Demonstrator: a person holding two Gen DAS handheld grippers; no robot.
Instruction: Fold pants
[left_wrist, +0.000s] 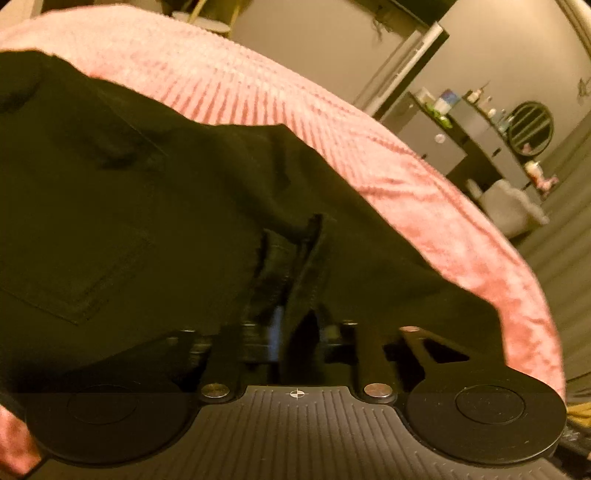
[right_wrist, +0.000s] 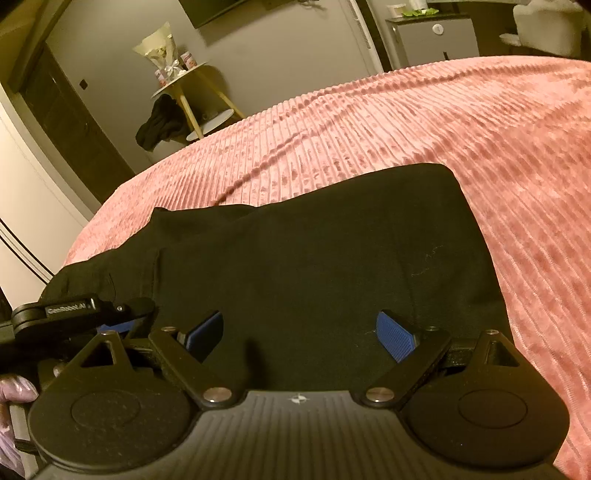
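Observation:
Black pants (right_wrist: 314, 258) lie folded on a pink ribbed bedspread (right_wrist: 424, 129). In the left wrist view the pants (left_wrist: 110, 192) fill the frame, with a back pocket showing at left. My left gripper (left_wrist: 291, 280) is shut on a bunched edge of the black fabric, which drapes over its fingers. My right gripper (right_wrist: 299, 330) is open, its blue pads (right_wrist: 395, 334) spread wide just above the near edge of the pants, holding nothing. The left gripper also shows in the right wrist view (right_wrist: 122, 321) at the left edge of the pants.
The bedspread's edge (left_wrist: 517, 295) drops off at right. A dresser with bottles and a round mirror (left_wrist: 532, 127) stands beyond. A small round side table (right_wrist: 184, 79) with a dark garment hanging off it stands past the bed's far side, near a door.

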